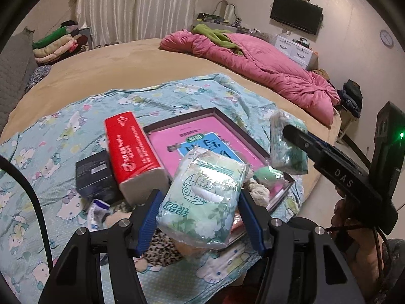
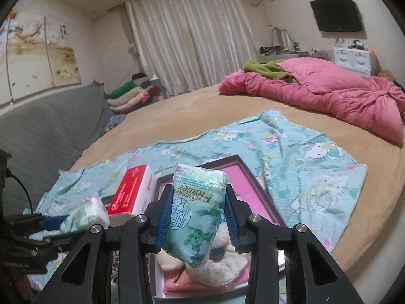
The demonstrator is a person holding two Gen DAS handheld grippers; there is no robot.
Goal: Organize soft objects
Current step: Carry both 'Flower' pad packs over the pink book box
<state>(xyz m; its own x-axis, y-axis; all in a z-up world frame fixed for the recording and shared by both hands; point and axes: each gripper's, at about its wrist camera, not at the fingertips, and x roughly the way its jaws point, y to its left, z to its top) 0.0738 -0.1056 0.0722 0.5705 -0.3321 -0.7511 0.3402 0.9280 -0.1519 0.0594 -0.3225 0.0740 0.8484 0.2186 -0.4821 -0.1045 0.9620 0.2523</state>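
A soft pale-green plastic tissue pack with flower print (image 1: pixel 202 197) hangs tilted, pinched at its sides above a dark-framed open box with a pink liner (image 1: pixel 215 136), while a second, like green flowered tissue pack (image 2: pixel 196 215) stands nearly upright, squeezed at its waist over the same box
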